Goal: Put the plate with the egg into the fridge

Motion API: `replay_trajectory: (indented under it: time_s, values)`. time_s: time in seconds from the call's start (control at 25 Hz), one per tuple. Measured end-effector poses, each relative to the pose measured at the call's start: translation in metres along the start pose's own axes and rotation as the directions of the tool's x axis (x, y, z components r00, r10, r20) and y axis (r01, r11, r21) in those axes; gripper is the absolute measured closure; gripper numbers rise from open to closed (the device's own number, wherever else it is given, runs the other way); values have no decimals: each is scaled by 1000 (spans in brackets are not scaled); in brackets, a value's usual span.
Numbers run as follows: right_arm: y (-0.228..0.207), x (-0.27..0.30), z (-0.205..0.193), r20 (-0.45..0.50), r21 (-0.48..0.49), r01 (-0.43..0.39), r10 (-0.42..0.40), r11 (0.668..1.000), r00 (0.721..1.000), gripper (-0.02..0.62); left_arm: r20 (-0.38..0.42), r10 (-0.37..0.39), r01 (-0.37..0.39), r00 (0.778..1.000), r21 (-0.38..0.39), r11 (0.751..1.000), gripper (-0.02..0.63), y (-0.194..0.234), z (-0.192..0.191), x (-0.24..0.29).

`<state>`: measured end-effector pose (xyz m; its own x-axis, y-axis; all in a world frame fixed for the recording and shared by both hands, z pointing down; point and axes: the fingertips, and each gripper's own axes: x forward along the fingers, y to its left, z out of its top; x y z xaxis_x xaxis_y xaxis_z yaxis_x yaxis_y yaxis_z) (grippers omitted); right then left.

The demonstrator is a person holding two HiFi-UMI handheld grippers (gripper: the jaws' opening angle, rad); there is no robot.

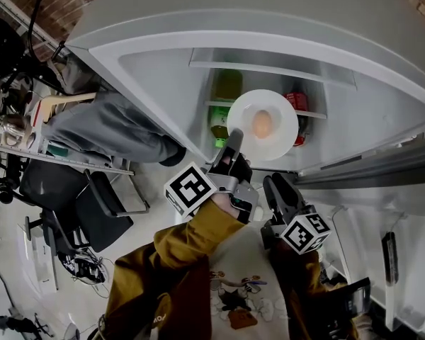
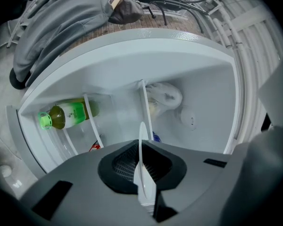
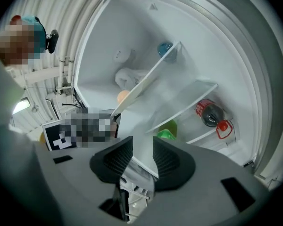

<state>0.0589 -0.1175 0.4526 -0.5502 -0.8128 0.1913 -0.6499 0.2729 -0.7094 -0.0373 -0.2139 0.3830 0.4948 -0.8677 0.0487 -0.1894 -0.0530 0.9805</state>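
Observation:
A white plate [image 1: 282, 122] carrying a brown egg [image 1: 262, 124] hangs level in front of the open fridge's [image 1: 163, 69] shelves. My left gripper [image 1: 234, 143] is shut on the plate's near-left rim; in the left gripper view the plate [image 2: 142, 145] runs edge-on between the pads of my left gripper [image 2: 142, 166]. My right gripper [image 1: 275, 184] sits just below and short of the plate, jaws apart, not touching it. In the right gripper view the plate [image 3: 148, 81] and egg [image 3: 123, 96] lie ahead of my right gripper [image 3: 142, 149].
Inside the fridge are a green bottle [image 2: 66, 115], a cola bottle [image 3: 211, 114], a white bag [image 2: 164, 95] and glass shelves [image 3: 188, 98]. The fridge door [image 1: 389, 253] stands open at right. A person in grey [image 1: 106, 122] bends at left, near a chair [image 1: 106, 204].

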Motion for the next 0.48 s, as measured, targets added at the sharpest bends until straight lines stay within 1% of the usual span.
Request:
replay_trajectory:
  time_s: [0.08,0.16,0.32,0.4,0.48]
  values:
    - [3,-1,8,22,-6,-1,1,1000,1000,479,4,-10,10,1000,-6,1000,586,-4,2,0]
    - [6,-1,14,38,-31,8,-7,999,999,479,5,-11,11,1000,-5,1000,586,-6,4,0]
    - [12,3,24,52,-103,17,-11,995,999,480,14,-60,61,998,-28,998,586,-18,6,4]
    - [16,5,28,52,-139,15,-8,990,999,480,17,-65,65,998,-25,998,586,-21,8,6]
    - [19,6,31,50,-168,23,-15,985,999,480,20,-53,53,998,-16,998,586,-22,10,7]
